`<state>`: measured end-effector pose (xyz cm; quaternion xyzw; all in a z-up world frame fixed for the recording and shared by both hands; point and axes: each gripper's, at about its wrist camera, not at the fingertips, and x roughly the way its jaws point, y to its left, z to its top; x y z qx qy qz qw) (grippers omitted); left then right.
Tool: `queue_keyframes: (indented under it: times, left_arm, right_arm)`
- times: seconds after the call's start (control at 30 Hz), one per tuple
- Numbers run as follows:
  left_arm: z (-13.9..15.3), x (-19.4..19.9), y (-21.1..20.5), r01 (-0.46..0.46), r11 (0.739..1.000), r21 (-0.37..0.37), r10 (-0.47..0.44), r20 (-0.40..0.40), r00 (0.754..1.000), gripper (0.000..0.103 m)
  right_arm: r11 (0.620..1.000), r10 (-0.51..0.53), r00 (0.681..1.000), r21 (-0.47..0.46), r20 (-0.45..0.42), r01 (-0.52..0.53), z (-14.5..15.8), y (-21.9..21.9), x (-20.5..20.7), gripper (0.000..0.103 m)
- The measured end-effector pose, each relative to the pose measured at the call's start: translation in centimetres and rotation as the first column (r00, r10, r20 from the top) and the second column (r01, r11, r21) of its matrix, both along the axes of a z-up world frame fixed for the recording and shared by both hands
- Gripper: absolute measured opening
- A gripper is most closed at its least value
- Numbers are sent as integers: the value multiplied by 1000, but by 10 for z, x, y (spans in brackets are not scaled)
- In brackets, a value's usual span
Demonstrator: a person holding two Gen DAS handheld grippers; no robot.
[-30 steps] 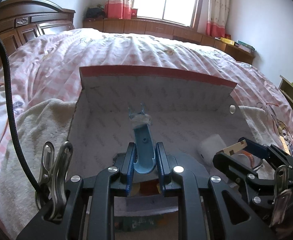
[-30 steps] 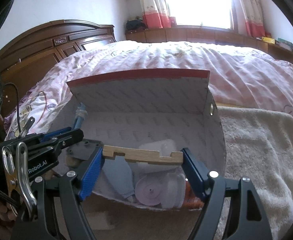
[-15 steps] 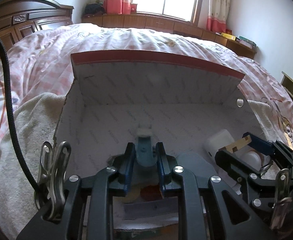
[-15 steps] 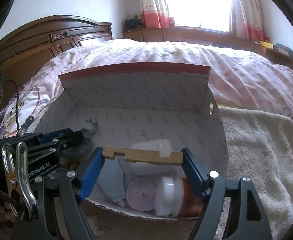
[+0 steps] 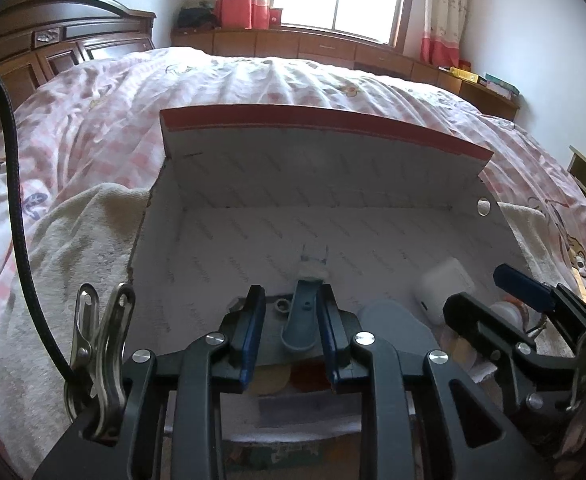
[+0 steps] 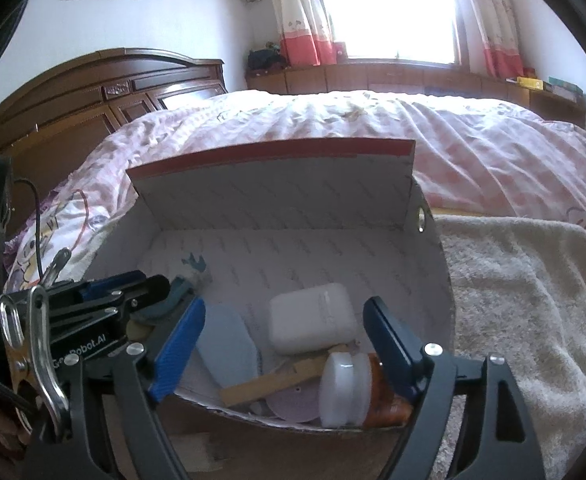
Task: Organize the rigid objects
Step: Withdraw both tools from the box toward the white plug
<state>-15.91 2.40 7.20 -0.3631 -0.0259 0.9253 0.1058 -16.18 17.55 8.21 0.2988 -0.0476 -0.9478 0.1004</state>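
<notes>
The wooden strip [image 6: 277, 380] has dropped from the right gripper [image 6: 289, 344] since a second ago and lies in the box [image 6: 269, 172] below its spread, opening jaws. The left gripper [image 5: 292, 320] is opening, the blue tool [image 5: 301, 320] loose between its pads.

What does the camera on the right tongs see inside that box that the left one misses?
Only the right wrist view shows the wooden strip lying loose in the box, the pink disc and the white-capped orange bottle.

Only the left wrist view shows the left tongs head-on, opening around the blue tool without pressing it, plus a metal clip.

Both show the white box on the bed, the white case, the grey oval piece, and the right tongs, opening with nothing held.
</notes>
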Motion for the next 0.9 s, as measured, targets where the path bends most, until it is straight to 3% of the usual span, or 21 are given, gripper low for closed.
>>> queue_keyframes:
  times: [0.9]
  left_arm:
    - [15, 47, -10, 3, 1000, 28, -3, -4, 1000, 26]
  right_arm:
    - [998, -25, 1000, -55, 1, 25, 8, 9, 42, 85]
